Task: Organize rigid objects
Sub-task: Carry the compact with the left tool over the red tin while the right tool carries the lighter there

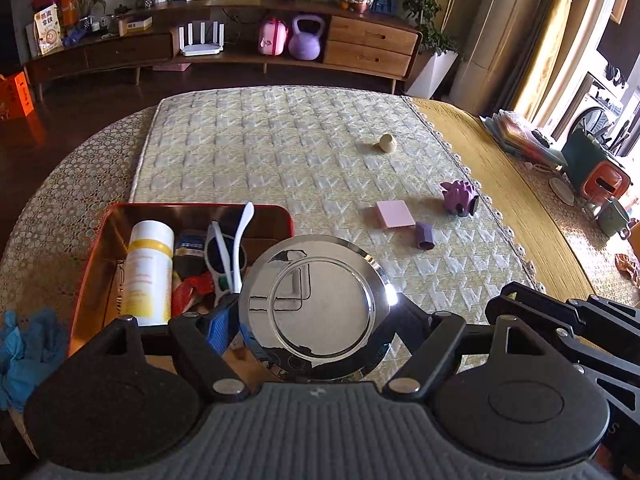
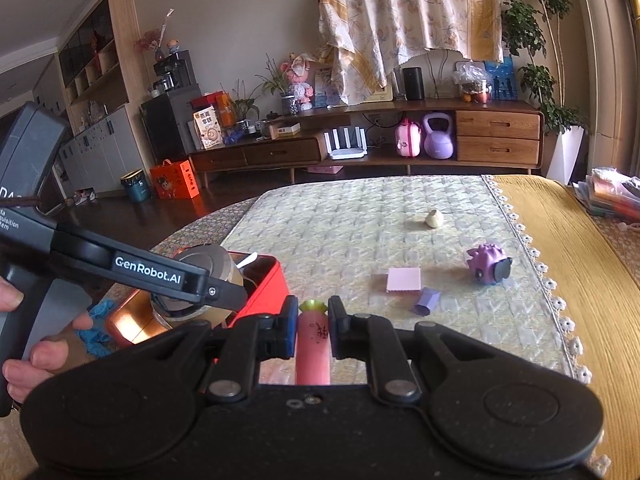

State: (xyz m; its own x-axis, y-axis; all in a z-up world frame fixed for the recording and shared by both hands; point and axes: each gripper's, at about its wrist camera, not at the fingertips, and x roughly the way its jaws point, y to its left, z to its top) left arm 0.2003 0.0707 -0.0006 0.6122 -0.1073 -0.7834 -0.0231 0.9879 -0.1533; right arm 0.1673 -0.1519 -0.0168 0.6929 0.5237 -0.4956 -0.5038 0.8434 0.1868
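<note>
Both things are being carried to the red box [image 1: 100, 240]: the left gripper [image 1: 316, 312], wide open, clamps a shiny round tin [image 1: 316, 300] just beside the box, the right gripper [image 2: 313, 320], nearly closed, pinches a pink stick toy [image 2: 313, 344] near it, and next each must hang over the box and let go.

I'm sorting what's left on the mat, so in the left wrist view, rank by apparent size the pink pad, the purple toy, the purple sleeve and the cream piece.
1. Pink pad and purple toy: alike, unranked.
2. Purple sleeve.
3. Cream piece: farthest away, so unsure.
</note>
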